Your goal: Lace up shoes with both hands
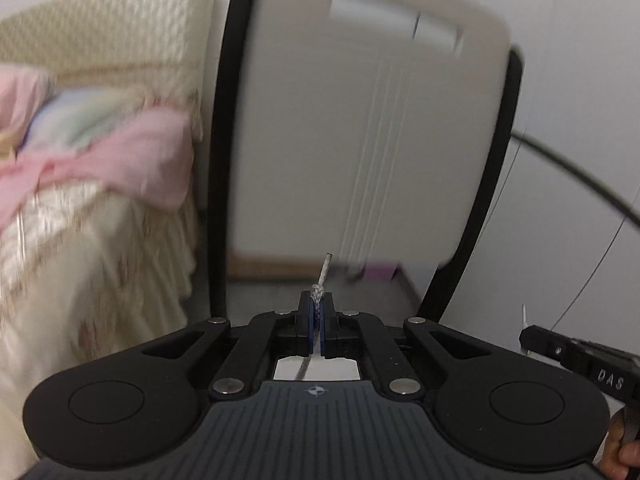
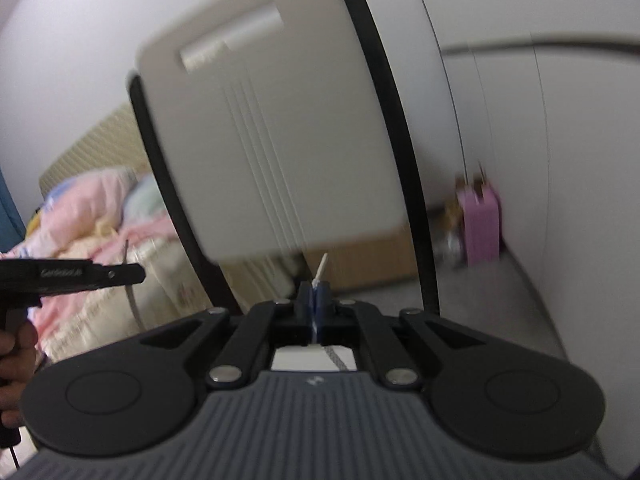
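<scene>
The left gripper (image 1: 318,312) is closed on a grey lace end (image 1: 322,276); the right gripper (image 2: 316,300) pinches a white lace tip (image 2: 321,266). Ahead stand a white chair back (image 1: 360,120), a bed (image 1: 80,220) with pink bedding (image 1: 132,160), and grey floor (image 2: 500,300).

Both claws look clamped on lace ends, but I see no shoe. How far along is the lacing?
Done: each end is gripped. The left claw is shut on a grey lace tip, the right claw on a white lace tip. In hand: both ends held in front of the white chair back. Left: unknown; no shoe or eyelets show, so threading and tying cannot be judged.
</scene>
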`<state>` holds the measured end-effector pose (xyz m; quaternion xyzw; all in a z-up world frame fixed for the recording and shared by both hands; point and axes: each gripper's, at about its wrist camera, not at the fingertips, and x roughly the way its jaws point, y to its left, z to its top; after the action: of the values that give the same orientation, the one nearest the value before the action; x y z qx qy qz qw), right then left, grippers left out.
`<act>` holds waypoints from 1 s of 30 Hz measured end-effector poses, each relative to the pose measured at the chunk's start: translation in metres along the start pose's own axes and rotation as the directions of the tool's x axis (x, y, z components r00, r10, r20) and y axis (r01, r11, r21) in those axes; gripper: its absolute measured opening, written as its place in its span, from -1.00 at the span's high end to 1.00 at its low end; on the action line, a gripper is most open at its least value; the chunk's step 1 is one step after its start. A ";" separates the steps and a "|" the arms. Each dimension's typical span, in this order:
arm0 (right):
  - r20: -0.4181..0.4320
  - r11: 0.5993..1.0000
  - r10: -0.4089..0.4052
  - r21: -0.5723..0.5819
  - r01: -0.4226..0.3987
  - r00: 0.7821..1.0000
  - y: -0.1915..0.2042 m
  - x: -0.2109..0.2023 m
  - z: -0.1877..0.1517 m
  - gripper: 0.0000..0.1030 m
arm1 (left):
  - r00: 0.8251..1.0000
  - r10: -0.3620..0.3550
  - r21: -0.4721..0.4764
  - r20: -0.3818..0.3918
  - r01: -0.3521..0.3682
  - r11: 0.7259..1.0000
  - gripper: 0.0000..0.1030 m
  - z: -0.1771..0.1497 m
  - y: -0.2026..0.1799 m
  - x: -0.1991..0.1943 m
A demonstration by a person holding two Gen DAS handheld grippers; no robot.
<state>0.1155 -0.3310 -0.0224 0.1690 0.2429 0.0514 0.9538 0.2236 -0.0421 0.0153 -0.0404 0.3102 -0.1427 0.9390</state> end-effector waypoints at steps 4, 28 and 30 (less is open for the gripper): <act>-0.101 0.999 -0.019 0.046 0.023 0.995 -0.013 0.033 -0.035 0.94 | 0.997 -0.003 -0.043 -0.079 0.000 0.999 0.94 -0.038 0.016 0.023; -0.277 0.895 0.117 0.446 0.020 0.954 -0.052 0.074 -0.114 0.33 | 0.973 -0.086 -0.145 -0.214 0.055 0.988 -0.02 -0.150 0.040 0.008; -0.276 0.801 0.198 0.599 0.007 0.941 -0.056 0.073 -0.119 0.33 | 0.975 -0.102 -0.118 -0.197 0.080 0.990 -0.02 -0.153 0.037 -0.003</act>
<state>0.1226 -0.3351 -0.1726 0.4588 0.3914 0.0487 0.7962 0.1396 -0.0035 -0.1121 -0.0910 0.4095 -0.1718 0.8914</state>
